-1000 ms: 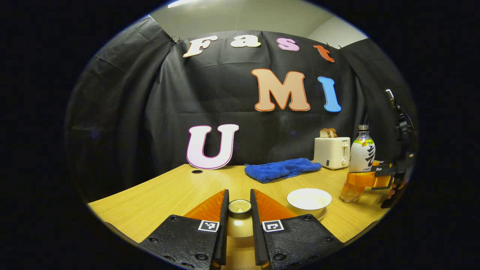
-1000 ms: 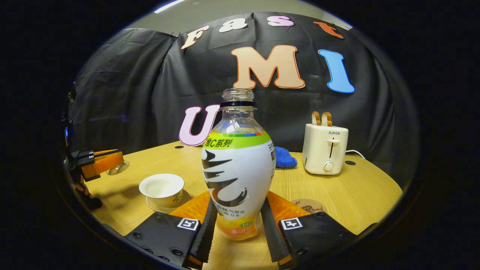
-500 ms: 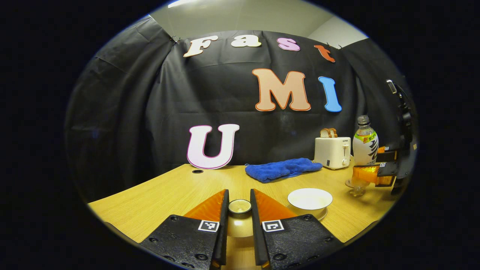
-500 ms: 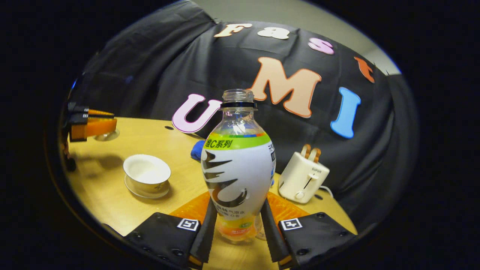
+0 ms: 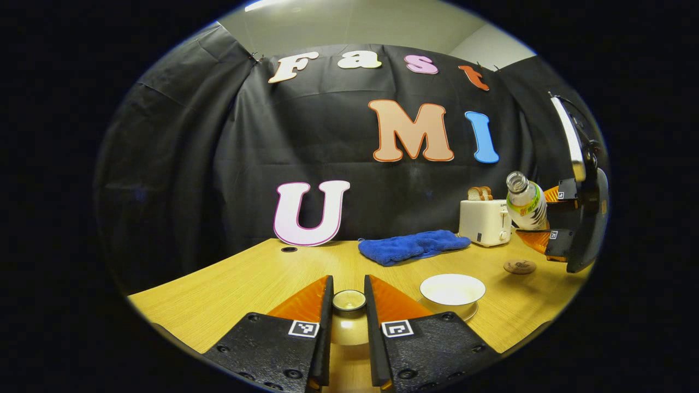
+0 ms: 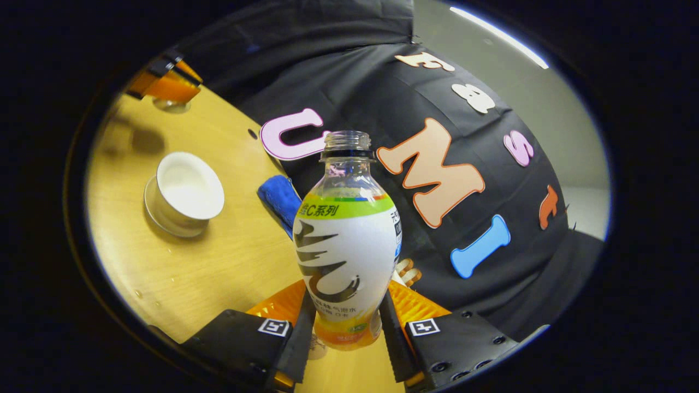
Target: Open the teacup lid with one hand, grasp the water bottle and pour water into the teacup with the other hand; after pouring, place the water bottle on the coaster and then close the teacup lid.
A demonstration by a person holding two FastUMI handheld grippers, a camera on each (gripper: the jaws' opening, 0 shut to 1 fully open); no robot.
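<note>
Plastic bottle (image 6: 346, 256) between right tongs (image 6: 346, 322)

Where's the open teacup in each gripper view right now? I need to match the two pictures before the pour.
Left gripper view: teacup at lower right of centre, beside the left gripper.
Right gripper view: teacup at left of centre, left of the bottle.
Shared landmark: the blue cloth behind the teacup.

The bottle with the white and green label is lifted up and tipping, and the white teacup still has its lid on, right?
Not quite: the white teacup is open. The left gripper holds its lid, as the left gripper view shows. The bottle is indeed lifted and tipping.
</note>
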